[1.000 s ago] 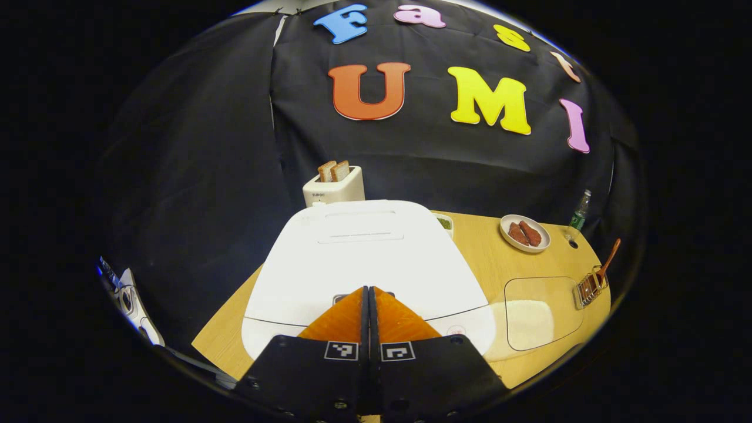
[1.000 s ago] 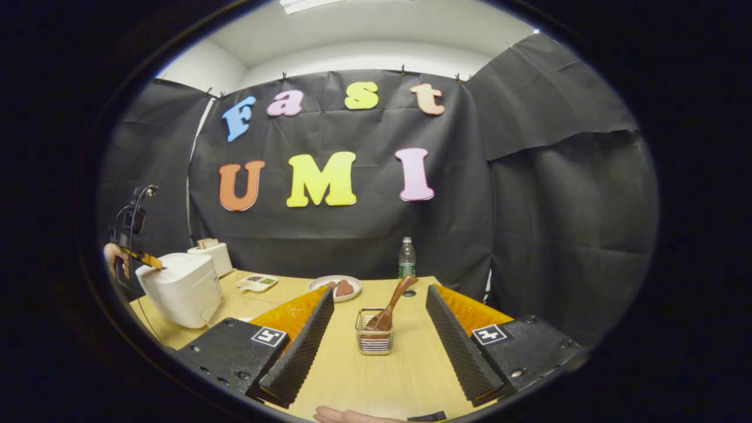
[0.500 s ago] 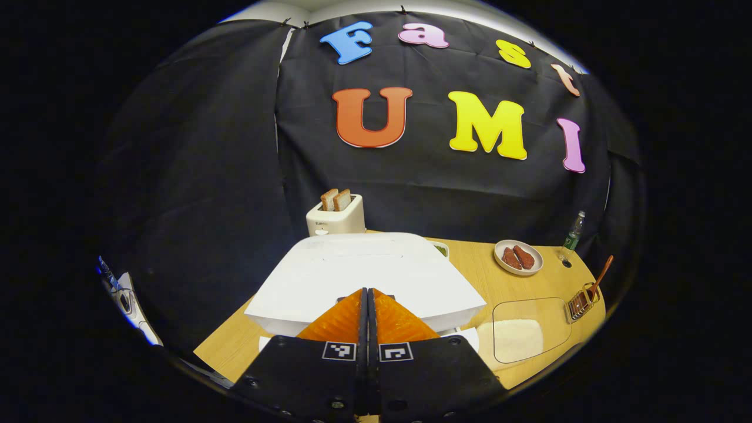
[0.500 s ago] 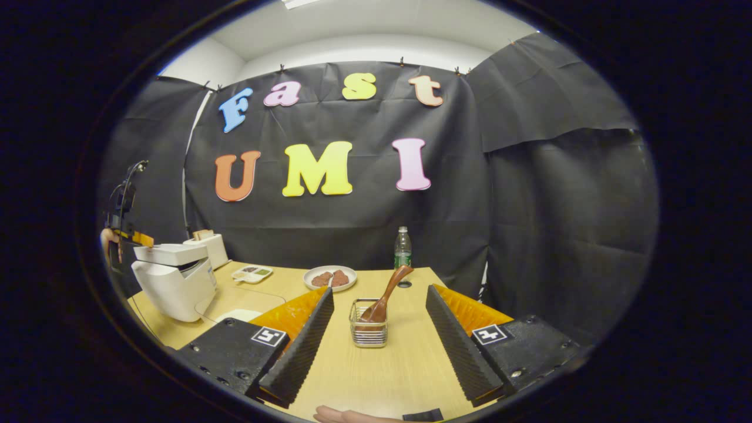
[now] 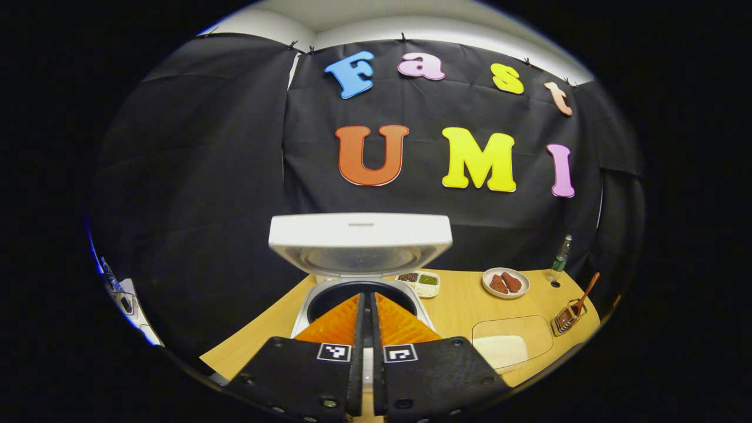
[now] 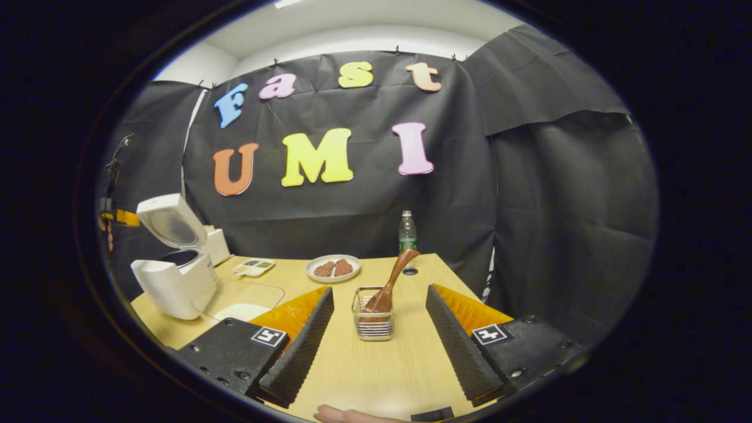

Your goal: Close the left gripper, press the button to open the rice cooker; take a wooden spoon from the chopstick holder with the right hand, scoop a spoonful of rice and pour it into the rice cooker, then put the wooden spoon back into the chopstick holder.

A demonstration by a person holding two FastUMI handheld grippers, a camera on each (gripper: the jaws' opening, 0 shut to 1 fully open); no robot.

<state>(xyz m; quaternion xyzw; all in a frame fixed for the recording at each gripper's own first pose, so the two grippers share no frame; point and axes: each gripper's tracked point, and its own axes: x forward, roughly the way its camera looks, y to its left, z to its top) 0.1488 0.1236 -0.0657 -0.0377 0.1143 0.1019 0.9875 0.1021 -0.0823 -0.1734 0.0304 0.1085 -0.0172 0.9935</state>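
Lid of the rice cooker (image 5: 359, 238), shut a second ago, now stands fully up, and its dark inner pot (image 5: 329, 296) lies open. Left gripper (image 5: 365, 305) hangs just in front of the pot rim, fingers pressed together, gripping nothing. Behind the cooker on the counter (image 5: 458, 305): a small divided dish (image 5: 418, 279), a plate of reddish pieces (image 5: 506, 282), a green-labelled bottle (image 5: 559, 258). To the right, a clear tray holding white rice (image 5: 496, 349), then the wire chopstick holder (image 5: 564, 319) with the wooden spoon (image 5: 585, 289) leaning in it.

Right gripper (image 6: 379, 329) sits low over the counter, level, fingers spread wide, the chopstick holder (image 6: 372, 320) between and just beyond them, nothing in the way. Spoon (image 6: 395, 279) tilts up and right. Right gripper view adds the toaster (image 6: 216, 245) behind the cooker (image 6: 173, 276) and a fingertip (image 6: 341, 416) at the bottom edge.
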